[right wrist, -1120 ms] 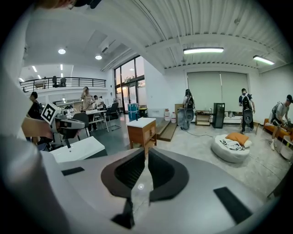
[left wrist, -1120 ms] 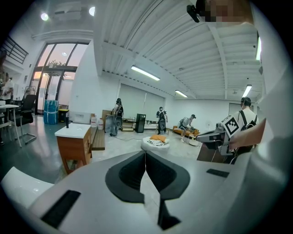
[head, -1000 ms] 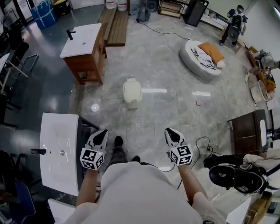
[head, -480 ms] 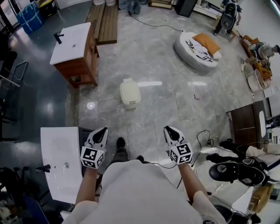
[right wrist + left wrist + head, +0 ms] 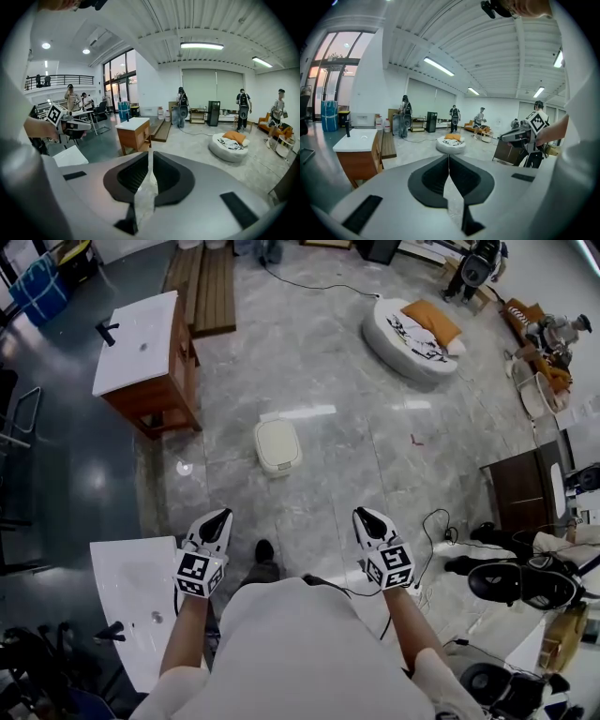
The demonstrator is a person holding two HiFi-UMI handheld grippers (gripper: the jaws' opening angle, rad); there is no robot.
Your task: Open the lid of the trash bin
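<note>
Head view: my left gripper [image 5: 221, 516] and right gripper [image 5: 362, 515] are both held up in front of me, tips pointing forward, touching nothing. The trash bin [image 5: 277, 446] stands on the grey floor well ahead, between the two lines of the grippers, lid down. A wooden cabinet [image 5: 142, 352] is to its left and a round cushion [image 5: 405, 331] is far right. A white sink slab [image 5: 139, 596] sits just by my left arm, and a black cable [image 5: 437, 538] is on the floor at right.

Left gripper view: my jaws are pressed together and hold nothing. The cabinet is at left, the cushion straight ahead, and my right gripper is off to the right side.

Right gripper view: my jaws are closed to a thin slit and empty. The cabinet is ahead, the cushion to the right, and the left gripper at the left edge.
</note>
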